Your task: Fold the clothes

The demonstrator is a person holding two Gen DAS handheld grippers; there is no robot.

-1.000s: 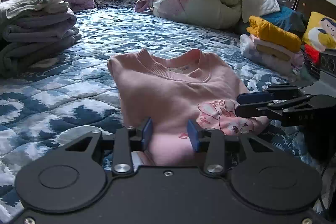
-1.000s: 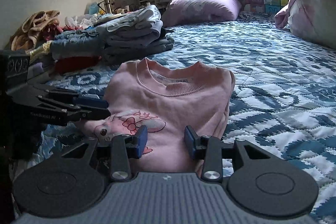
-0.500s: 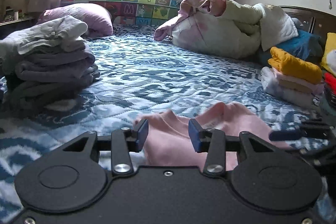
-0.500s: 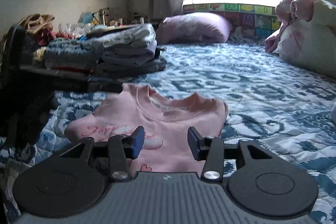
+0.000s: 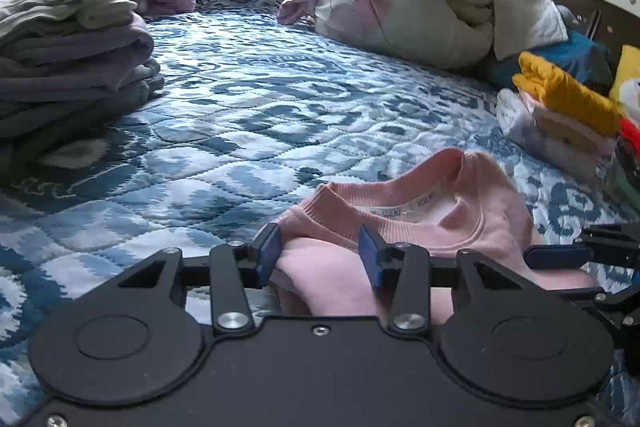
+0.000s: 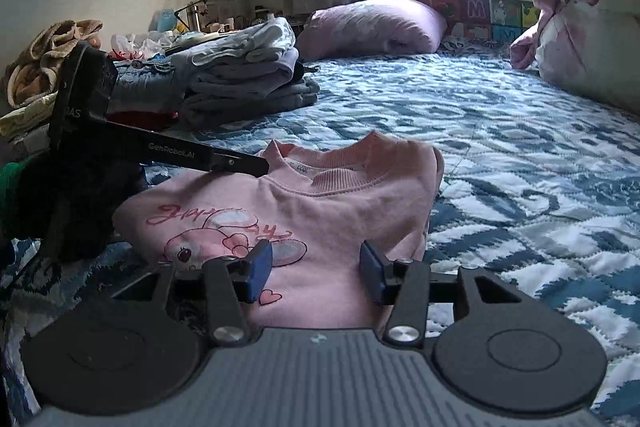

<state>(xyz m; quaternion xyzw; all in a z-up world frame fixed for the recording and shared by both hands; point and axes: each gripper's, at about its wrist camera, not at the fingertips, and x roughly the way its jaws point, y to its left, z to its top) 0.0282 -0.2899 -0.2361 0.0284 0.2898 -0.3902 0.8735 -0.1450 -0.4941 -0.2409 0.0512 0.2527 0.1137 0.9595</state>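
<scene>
My right claw has just been opening, its jaws apart with the folded pink sweatshirt on the bed beneath them. My left claw straddles its shoulder, parted; fold looks finished.

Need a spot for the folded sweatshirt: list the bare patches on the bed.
Bare quilt spans the middle, between the grey folded stack, the bundled comforter and the pink sweatshirt. Crowded: the right edge with the yellow-topped pile, and the left edge.
</scene>
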